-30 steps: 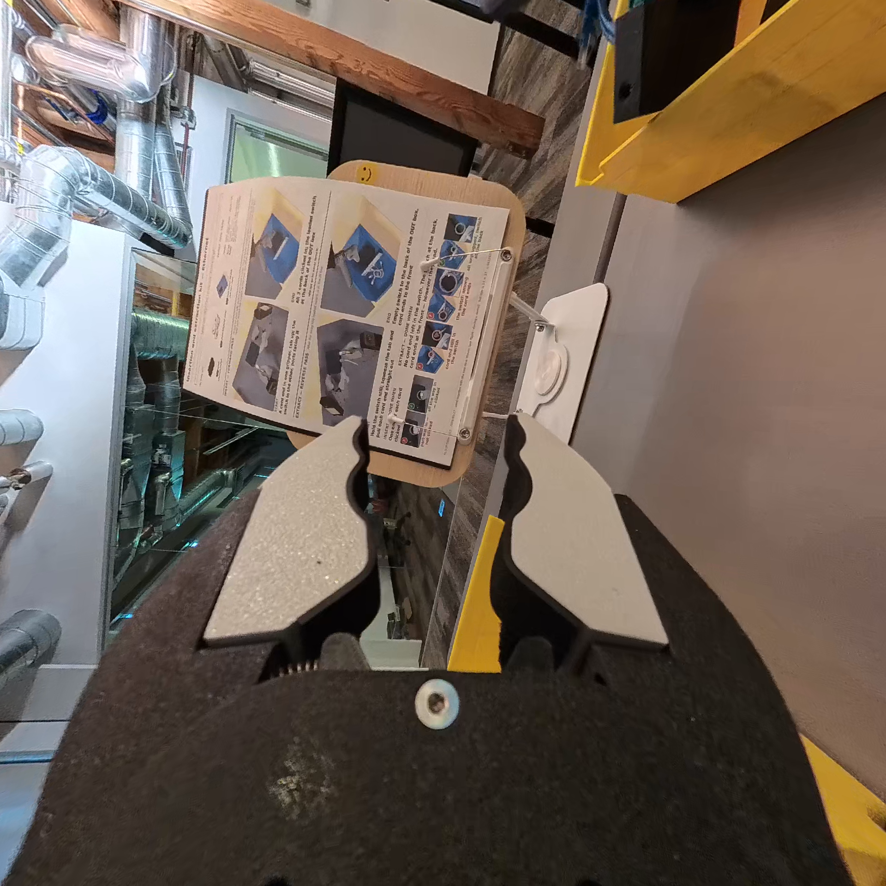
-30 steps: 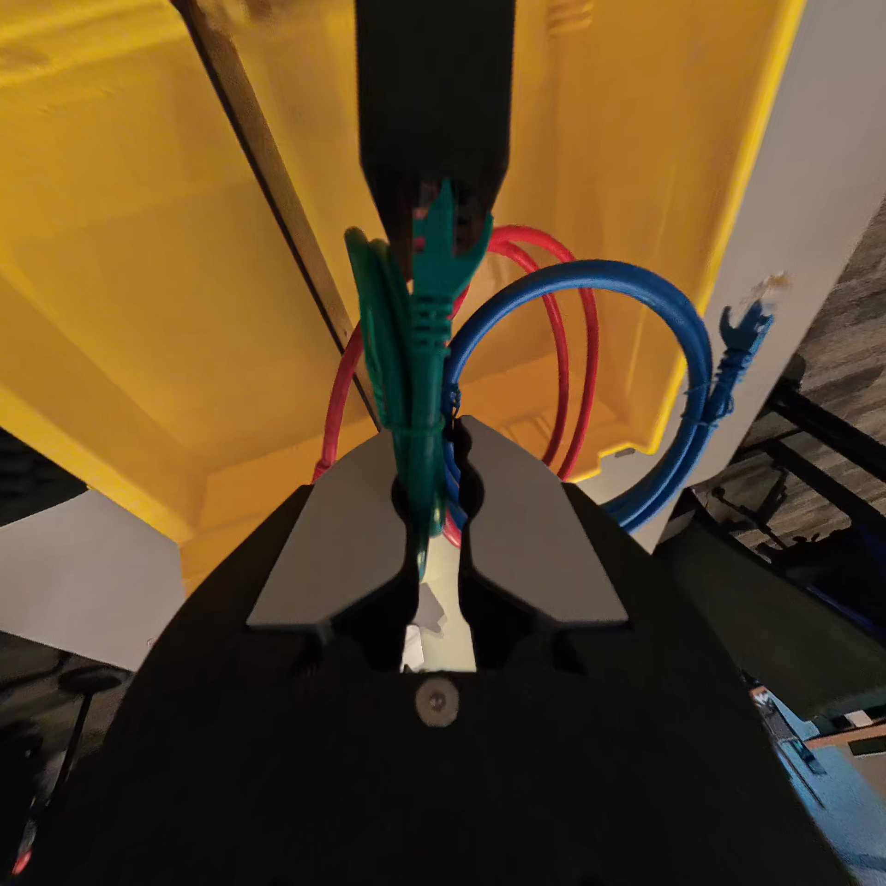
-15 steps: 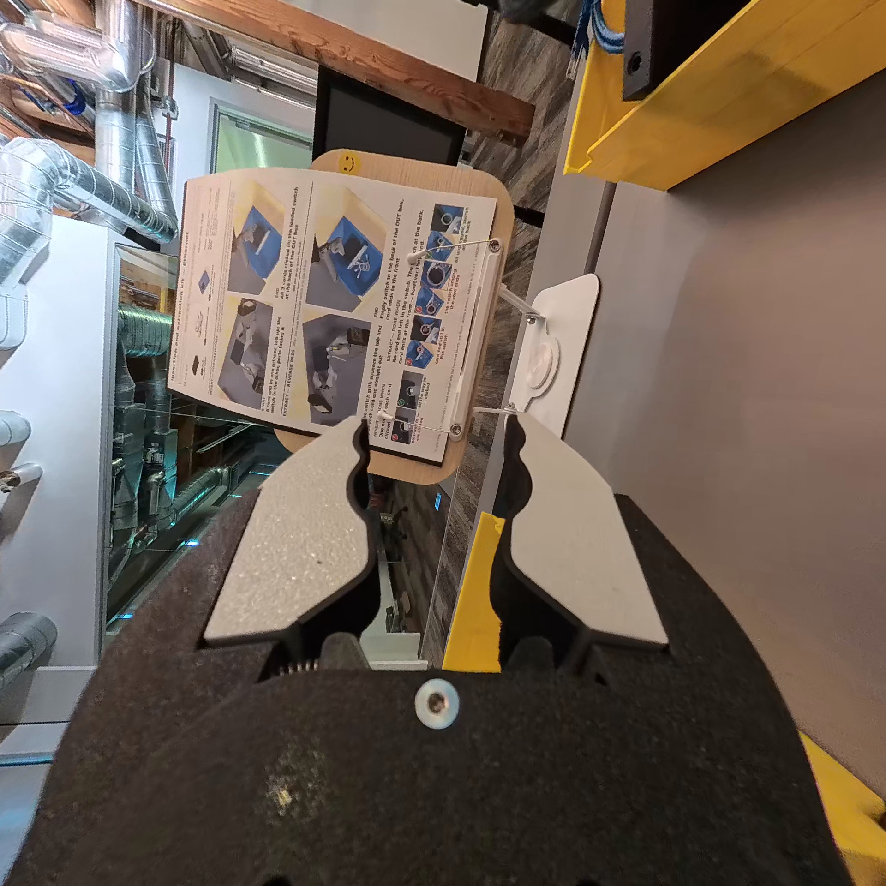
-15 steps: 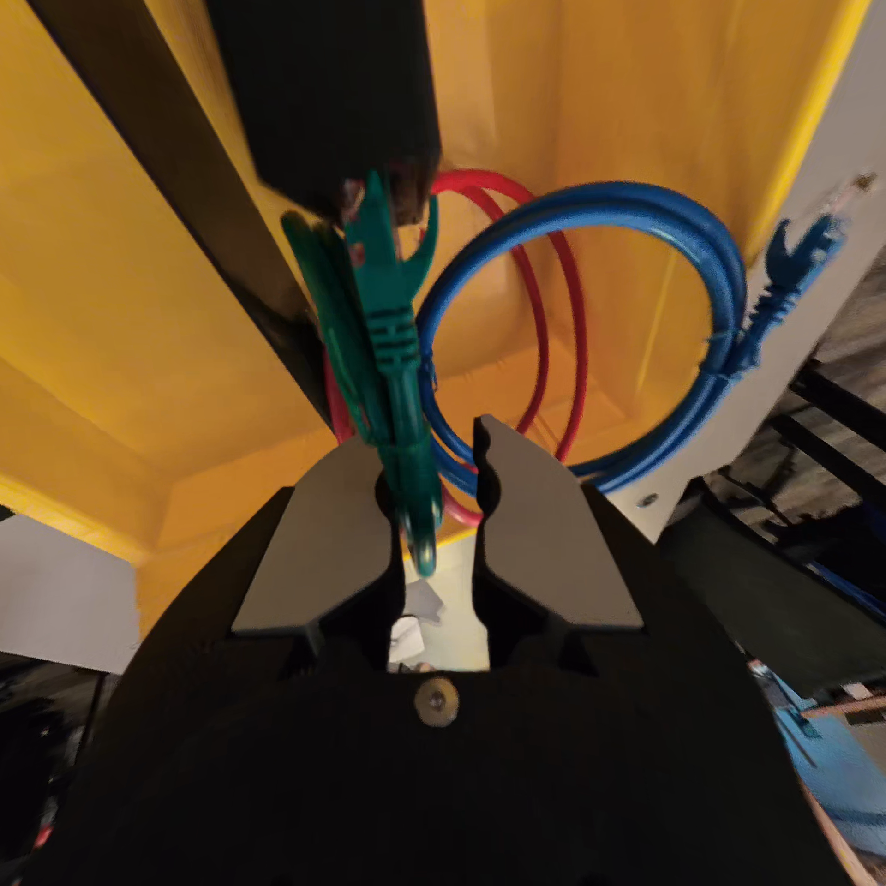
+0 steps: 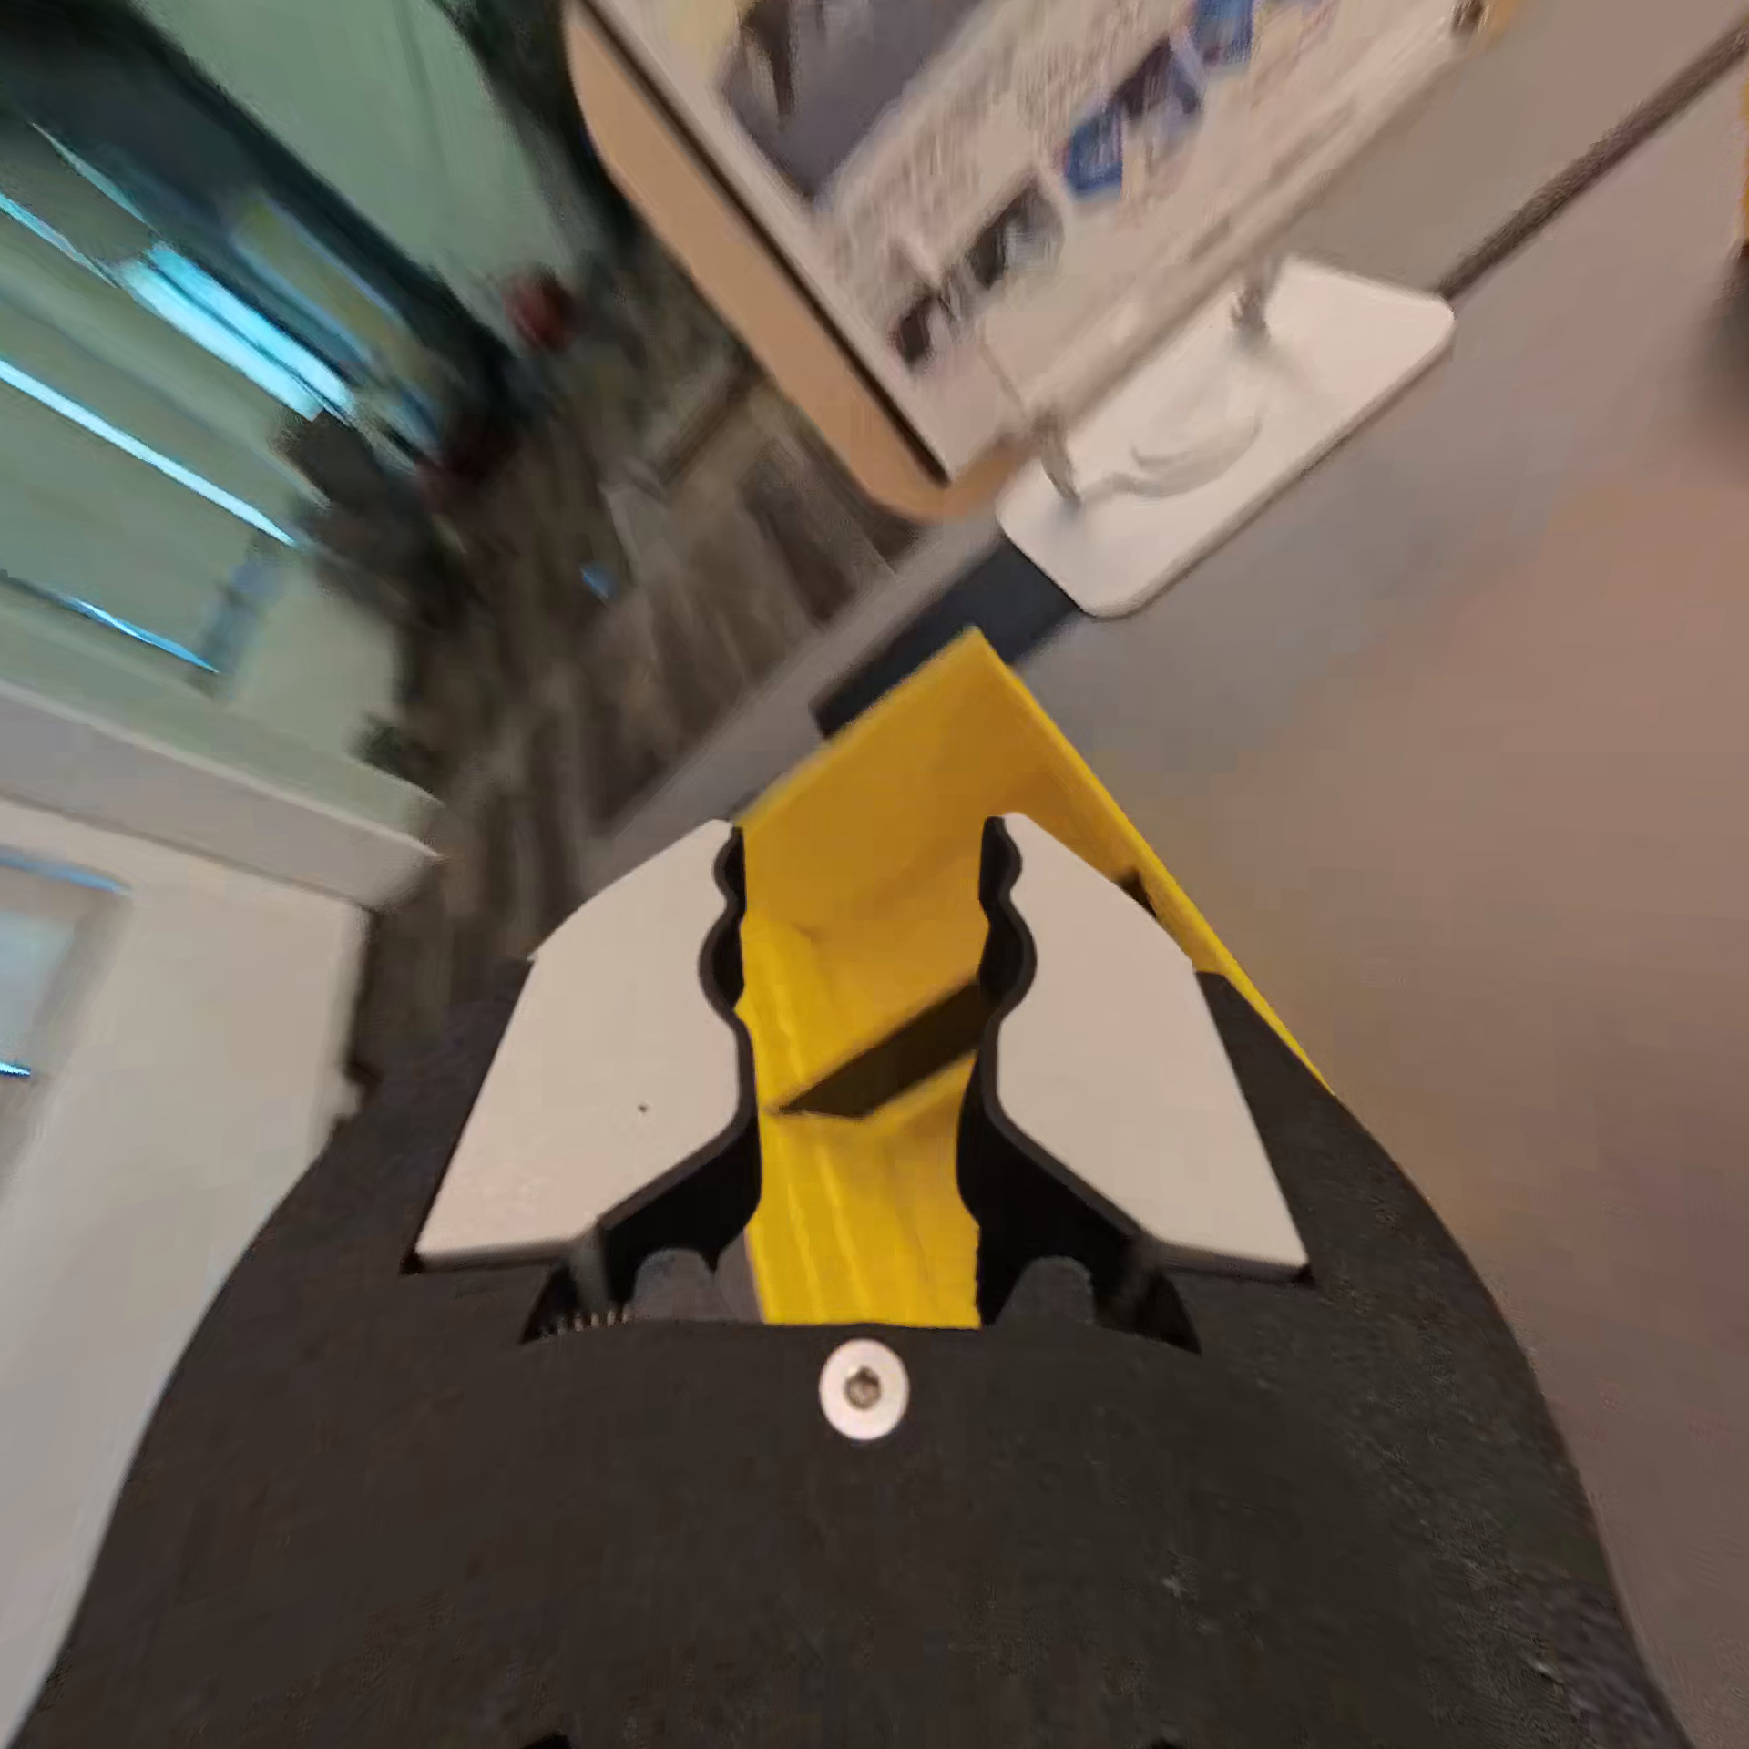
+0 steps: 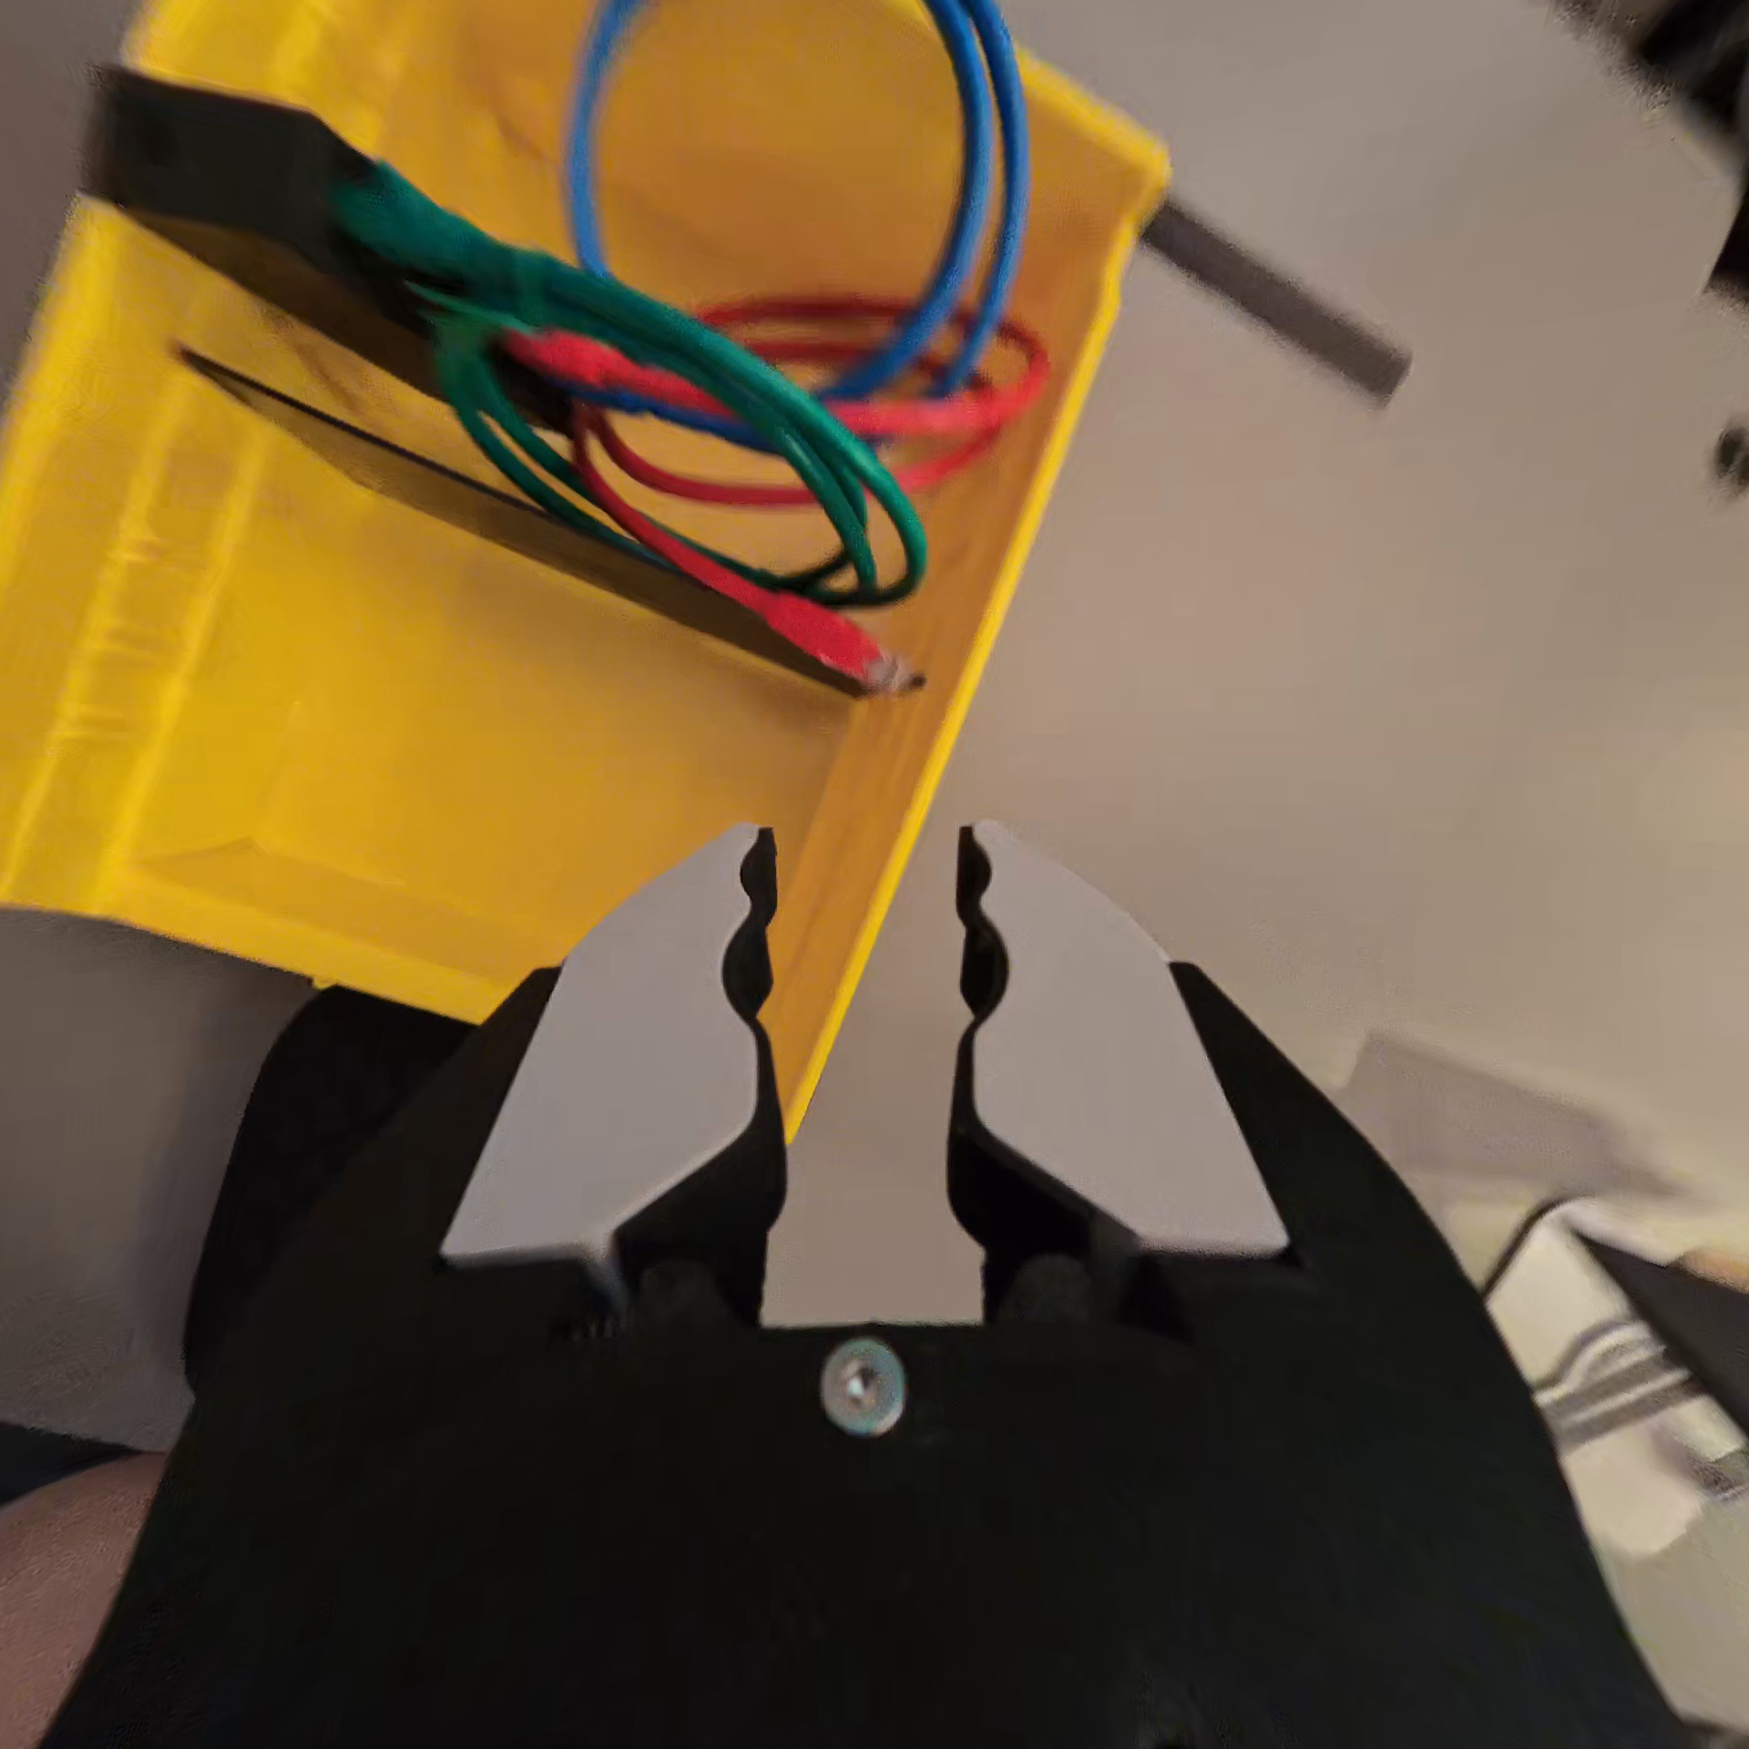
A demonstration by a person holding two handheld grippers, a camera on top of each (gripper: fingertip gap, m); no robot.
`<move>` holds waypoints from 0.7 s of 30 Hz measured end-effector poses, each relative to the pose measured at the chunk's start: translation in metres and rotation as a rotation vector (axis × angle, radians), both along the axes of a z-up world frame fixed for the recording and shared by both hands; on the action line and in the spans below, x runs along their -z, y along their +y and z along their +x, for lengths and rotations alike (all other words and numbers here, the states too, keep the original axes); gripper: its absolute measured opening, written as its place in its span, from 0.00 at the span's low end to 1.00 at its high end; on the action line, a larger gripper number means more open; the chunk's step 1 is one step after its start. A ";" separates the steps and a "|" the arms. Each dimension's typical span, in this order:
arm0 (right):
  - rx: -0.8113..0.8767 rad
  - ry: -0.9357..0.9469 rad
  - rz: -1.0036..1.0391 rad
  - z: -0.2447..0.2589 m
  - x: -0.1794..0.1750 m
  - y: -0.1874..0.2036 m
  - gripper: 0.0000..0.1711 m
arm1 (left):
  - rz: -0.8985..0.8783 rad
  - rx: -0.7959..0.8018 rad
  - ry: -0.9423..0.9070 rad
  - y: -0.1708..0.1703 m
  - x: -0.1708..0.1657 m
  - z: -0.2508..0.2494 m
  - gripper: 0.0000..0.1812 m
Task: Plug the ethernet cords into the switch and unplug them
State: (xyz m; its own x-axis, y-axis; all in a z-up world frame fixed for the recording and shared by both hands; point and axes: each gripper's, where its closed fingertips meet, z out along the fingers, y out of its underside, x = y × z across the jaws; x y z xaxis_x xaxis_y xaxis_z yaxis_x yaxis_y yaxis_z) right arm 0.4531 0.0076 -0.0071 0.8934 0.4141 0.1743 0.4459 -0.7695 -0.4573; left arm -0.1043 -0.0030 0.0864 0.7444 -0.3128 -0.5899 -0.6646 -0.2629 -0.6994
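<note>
In the right wrist view a yellow bin (image 6: 331,757) holds the black switch (image 6: 218,189) at its upper left. The green cord (image 6: 719,379) runs into the switch's end. The red cord (image 6: 786,615) lies coiled, with one plug end loose near the bin's wall. The blue cord (image 6: 1003,189) loops at the top. My right gripper (image 6: 866,833) is open and empty, back from the cords over the bin's near wall. My left gripper (image 5: 861,823) is open and empty above the corner of a yellow bin (image 5: 880,776). That view is blurred.
A thin black divider (image 6: 473,492) crosses the bin floor. The bins stand on a grey table (image 6: 1230,662). An instruction board (image 5: 946,142) on a white stand (image 5: 1221,435) stands beyond the left gripper. White objects and cables (image 6: 1609,1372) lie at the lower right. About 55 cm separates my left fingertips from my right.
My right gripper has let go of the green cord, opened wider and drawn back from the switch. My left gripper has swung down over a yellow bin corner, still open.
</note>
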 end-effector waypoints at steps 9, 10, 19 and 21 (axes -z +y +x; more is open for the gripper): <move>0.252 0.317 -0.187 0.015 0.073 -0.001 0.14 | -0.324 -0.342 -0.097 0.004 0.055 -0.102 0.28; 0.243 0.372 -0.209 0.009 0.077 0.002 0.12 | -0.339 -0.360 -0.107 0.005 0.059 -0.107 0.28; 0.258 0.188 -0.453 0.011 0.124 -0.011 0.04 | -0.560 -0.520 -0.148 0.014 0.117 -0.160 0.33; 0.263 0.199 -0.460 0.010 0.124 -0.011 0.04 | -0.612 -0.554 -0.190 0.011 0.130 -0.174 0.32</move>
State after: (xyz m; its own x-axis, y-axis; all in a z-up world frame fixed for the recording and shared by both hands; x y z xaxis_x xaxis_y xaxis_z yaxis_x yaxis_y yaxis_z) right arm 0.4628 -0.0036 -0.1310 0.9740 0.1664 -0.1538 0.1516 -0.9830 -0.1037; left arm -0.2781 0.0080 -0.0433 0.9538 -0.0972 -0.2843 -0.2137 -0.8845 -0.4147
